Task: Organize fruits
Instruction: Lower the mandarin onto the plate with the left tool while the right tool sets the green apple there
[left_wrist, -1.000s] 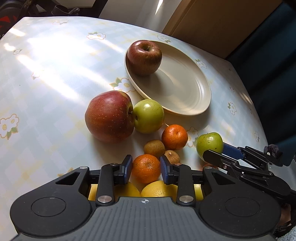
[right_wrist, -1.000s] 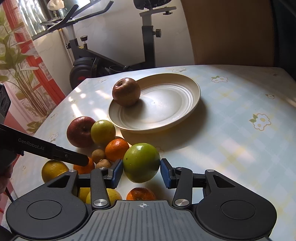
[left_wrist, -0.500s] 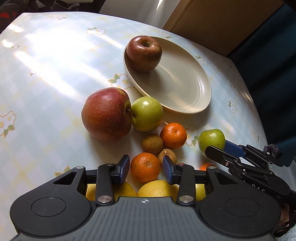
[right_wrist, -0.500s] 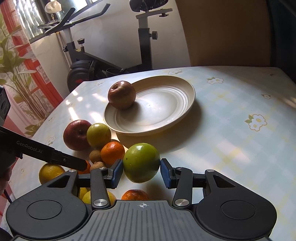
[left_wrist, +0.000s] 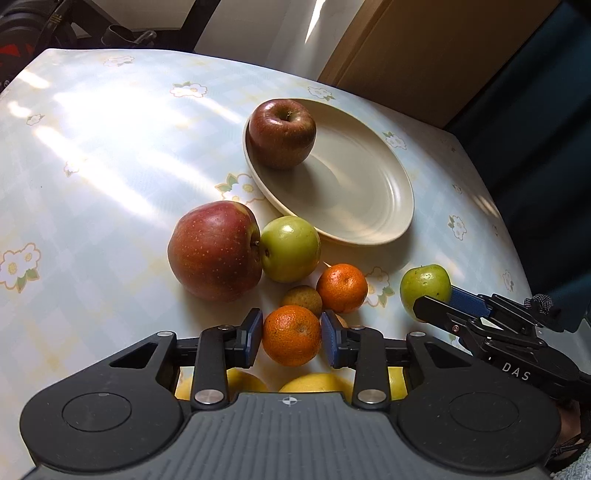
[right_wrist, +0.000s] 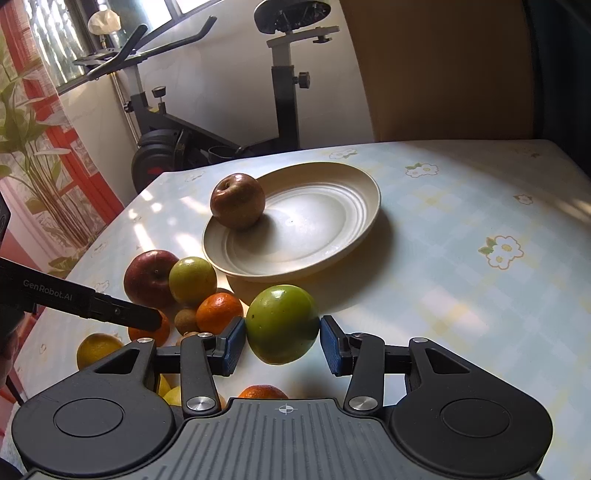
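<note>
Left gripper (left_wrist: 291, 339) closing around a tangerine (left_wrist: 291, 335), right gripper (right_wrist: 282, 341) clenched on a green apple (right_wrist: 282, 324), both probably bound for the far plate (left_wrist: 369, 221) holding 1 red apple (left_wrist: 282, 133).

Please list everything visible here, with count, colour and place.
Table: one, pale flowered cloth.
Plate: one, cream, mid-table.
Red apples: two; dark one on plate, big one on cloth.
Green apples: two; one touching the big red apple, one in right gripper.
Mandarins: three, orange; one in the left gripper, one beyond it, one under the right gripper.
Brown fruits: two, small, among the mandarins.
Yellow fruits: at least three, nearest the person.
Exercise bike: one, black, behind table.
Left gripper: black, jaws just closing, pads on a mandarin.
Right gripper: black, shut on a green apple.
</note>
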